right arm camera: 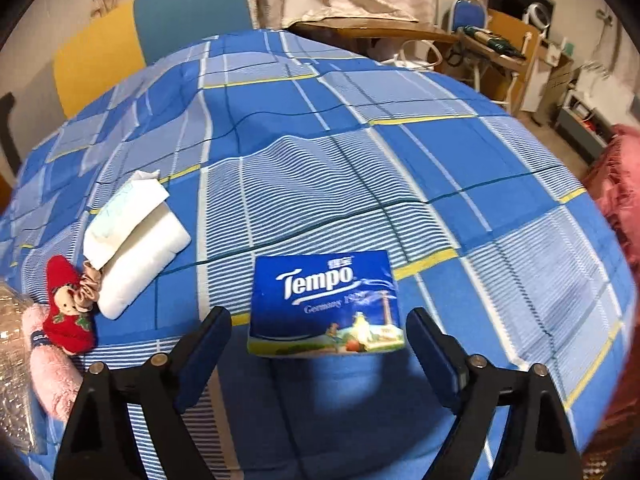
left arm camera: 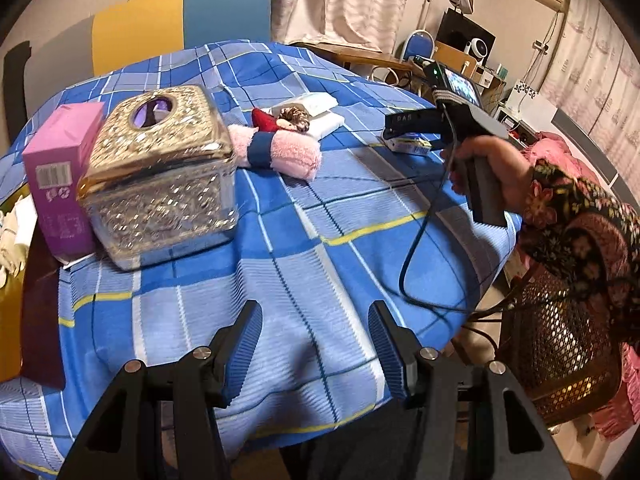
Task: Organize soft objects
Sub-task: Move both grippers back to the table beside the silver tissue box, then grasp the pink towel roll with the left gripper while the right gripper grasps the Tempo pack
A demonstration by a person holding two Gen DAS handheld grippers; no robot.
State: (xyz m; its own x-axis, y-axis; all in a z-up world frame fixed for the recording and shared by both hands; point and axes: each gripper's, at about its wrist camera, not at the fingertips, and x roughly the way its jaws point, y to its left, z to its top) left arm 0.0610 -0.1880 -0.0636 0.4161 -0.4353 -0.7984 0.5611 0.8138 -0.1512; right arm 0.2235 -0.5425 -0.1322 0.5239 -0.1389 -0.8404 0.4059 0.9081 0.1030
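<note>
A blue Tempo tissue pack point(right arm camera: 325, 303) lies flat on the blue checked tablecloth point(right arm camera: 360, 152), in the gap between the fingers of my right gripper point(right arm camera: 318, 344), which stands open with neither pad touching it. From the left wrist view the right gripper point(left arm camera: 404, 136) hovers over that pack point(left arm camera: 408, 146) in a person's hand point(left arm camera: 496, 172). My left gripper point(left arm camera: 316, 346) is open over bare cloth near the table's front edge. A rolled pink towel point(left arm camera: 280, 151), a small red plush doll point(right arm camera: 68, 306), a scrunchie point(left arm camera: 295, 118) and white folded packs point(right arm camera: 140, 252) lie together.
An ornate gold tissue box point(left arm camera: 160, 176) and a pink carton point(left arm camera: 60, 168) stand at the table's left. Yellow and blue chair backs point(left arm camera: 180, 16) rise behind the table. A wicker chair point(left arm camera: 556, 340) and a patterned sleeve point(left arm camera: 580, 224) are at the right edge. A black cable point(left arm camera: 416, 248) trails across the cloth.
</note>
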